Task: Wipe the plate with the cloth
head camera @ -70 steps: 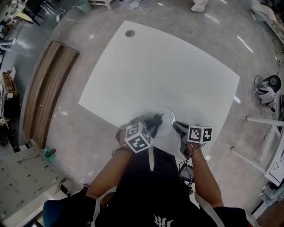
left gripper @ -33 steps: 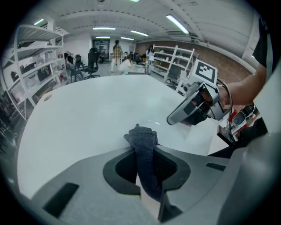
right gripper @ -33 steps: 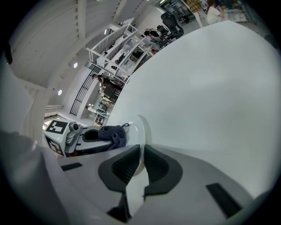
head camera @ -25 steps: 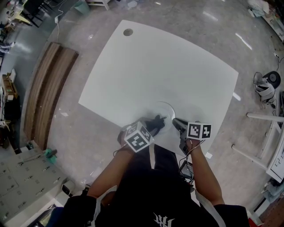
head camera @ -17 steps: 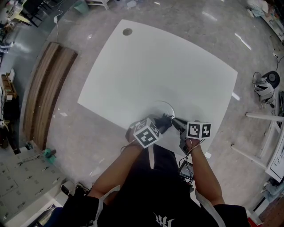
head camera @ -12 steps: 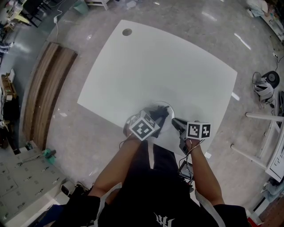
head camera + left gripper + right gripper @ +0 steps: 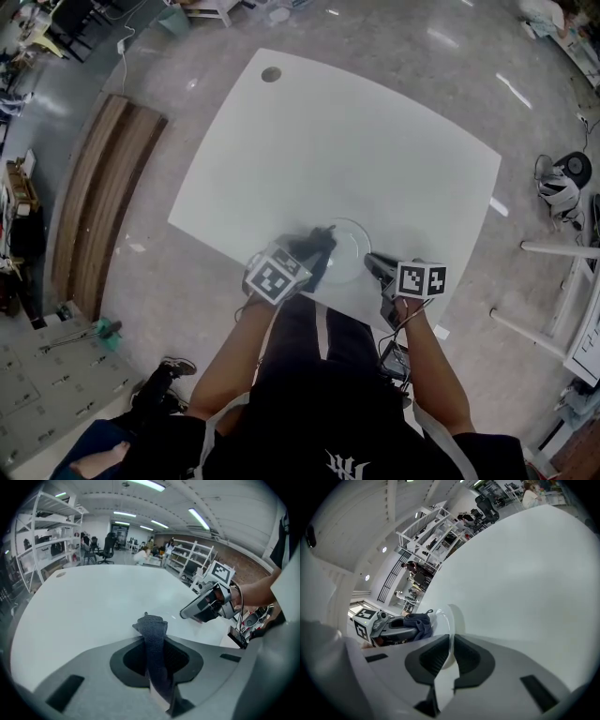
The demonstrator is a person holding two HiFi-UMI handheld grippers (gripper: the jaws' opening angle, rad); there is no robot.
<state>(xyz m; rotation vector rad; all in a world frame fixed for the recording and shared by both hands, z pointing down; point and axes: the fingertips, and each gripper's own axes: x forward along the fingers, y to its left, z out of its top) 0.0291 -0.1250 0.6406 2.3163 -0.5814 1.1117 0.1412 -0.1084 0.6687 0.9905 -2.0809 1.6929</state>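
Cloth (image 7: pixel 152 634) pinched tight in left gripper (image 7: pixel 307 262), lying on left part of plate (image 7: pixel 351 244). Right gripper (image 7: pixel 451 654) clamped on plate's rim, near table (image 7: pixel 375 159) front edge.

A white table (image 7: pixel 375 141), a round cable hole (image 7: pixel 272 74) at its far left corner, stands on polished grey floor (image 7: pixel 173 277); long wooden boards (image 7: pixel 94 197) lie left; white shelving (image 7: pixel 42 529) lines the room under ceiling strip lights (image 7: pixel 199 519).
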